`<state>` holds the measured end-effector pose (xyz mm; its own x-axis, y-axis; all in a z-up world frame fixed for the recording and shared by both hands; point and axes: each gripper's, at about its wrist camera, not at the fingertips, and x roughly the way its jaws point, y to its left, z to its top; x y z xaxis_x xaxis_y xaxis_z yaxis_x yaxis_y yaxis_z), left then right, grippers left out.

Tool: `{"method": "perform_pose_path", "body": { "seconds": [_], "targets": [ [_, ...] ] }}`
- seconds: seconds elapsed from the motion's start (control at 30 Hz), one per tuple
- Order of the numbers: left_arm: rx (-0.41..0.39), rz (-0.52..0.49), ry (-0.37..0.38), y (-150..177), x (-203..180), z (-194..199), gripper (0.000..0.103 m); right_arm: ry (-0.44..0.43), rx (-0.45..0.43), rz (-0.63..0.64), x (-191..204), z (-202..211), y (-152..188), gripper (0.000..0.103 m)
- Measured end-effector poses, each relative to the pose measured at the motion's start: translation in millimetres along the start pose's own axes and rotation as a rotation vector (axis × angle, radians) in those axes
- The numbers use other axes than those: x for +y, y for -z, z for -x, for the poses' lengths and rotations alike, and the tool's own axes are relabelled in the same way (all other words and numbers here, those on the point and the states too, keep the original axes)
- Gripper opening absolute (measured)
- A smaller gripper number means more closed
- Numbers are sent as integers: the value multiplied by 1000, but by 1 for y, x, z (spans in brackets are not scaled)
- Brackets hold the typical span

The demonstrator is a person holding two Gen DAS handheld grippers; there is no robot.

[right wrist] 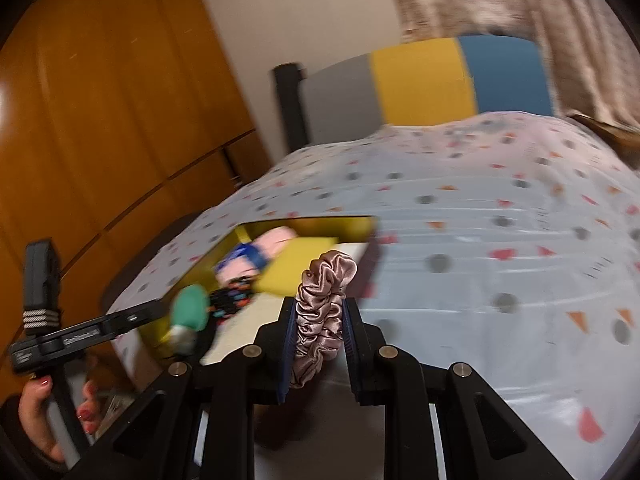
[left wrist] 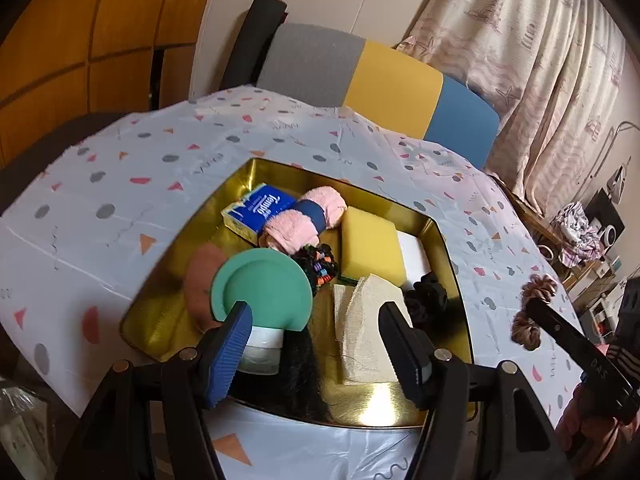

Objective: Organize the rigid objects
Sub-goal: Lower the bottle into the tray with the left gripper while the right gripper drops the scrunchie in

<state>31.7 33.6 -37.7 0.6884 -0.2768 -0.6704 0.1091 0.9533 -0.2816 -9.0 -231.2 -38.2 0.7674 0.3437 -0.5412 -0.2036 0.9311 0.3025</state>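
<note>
A gold tray (left wrist: 448,236) on the patterned tablecloth holds several items: a blue tissue pack (left wrist: 260,212), a pink towel roll (left wrist: 308,216), a yellow sponge (left wrist: 370,246), a beige cloth (left wrist: 368,328), a black scrunchie (left wrist: 430,294) and a white jar with a green lid (left wrist: 262,288). My left gripper (left wrist: 316,344) is open above the tray's near side, its left finger against the jar. My right gripper (right wrist: 320,336) is shut on a mauve satin scrunchie (right wrist: 324,304), held above the table right of the tray; it also shows in the left wrist view (left wrist: 534,310).
A grey, yellow and blue chair back (left wrist: 384,84) stands behind the table. A wooden wardrobe (left wrist: 80,40) is at the left and curtains (left wrist: 540,60) at the right. Cluttered shelves (left wrist: 592,240) lie at the far right. The right wrist view is motion-blurred.
</note>
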Motion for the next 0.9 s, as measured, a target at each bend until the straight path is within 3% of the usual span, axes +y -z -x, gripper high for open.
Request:
{"method": "perform_pose_path", "body": {
  "seconds": [0.23, 0.33, 0.67, 0.73, 0.8, 0.87, 0.9],
  "targets": [
    [12, 4, -98, -2, 7, 7, 67, -78, 111, 102, 48, -32, 4, 23],
    [-20, 3, -127, -2, 11, 15, 67, -83, 163, 151, 64, -45, 8, 23],
    [-49, 27, -159, -2, 19, 28, 67, 83, 327, 231, 88, -80, 17, 26],
    [-44, 21, -153, -1, 18, 29, 67, 87, 346, 209, 87, -83, 18, 32],
    [-45, 18, -153, 0, 17, 30, 67, 94, 350, 194, 86, -83, 18, 48],
    [-44, 18, -150, 1, 17, 31, 67, 102, 343, 189, 86, -81, 19, 57],
    [-44, 21, -149, 1, 17, 31, 67, 103, 341, 187, 86, -79, 19, 57]
  ]
}}
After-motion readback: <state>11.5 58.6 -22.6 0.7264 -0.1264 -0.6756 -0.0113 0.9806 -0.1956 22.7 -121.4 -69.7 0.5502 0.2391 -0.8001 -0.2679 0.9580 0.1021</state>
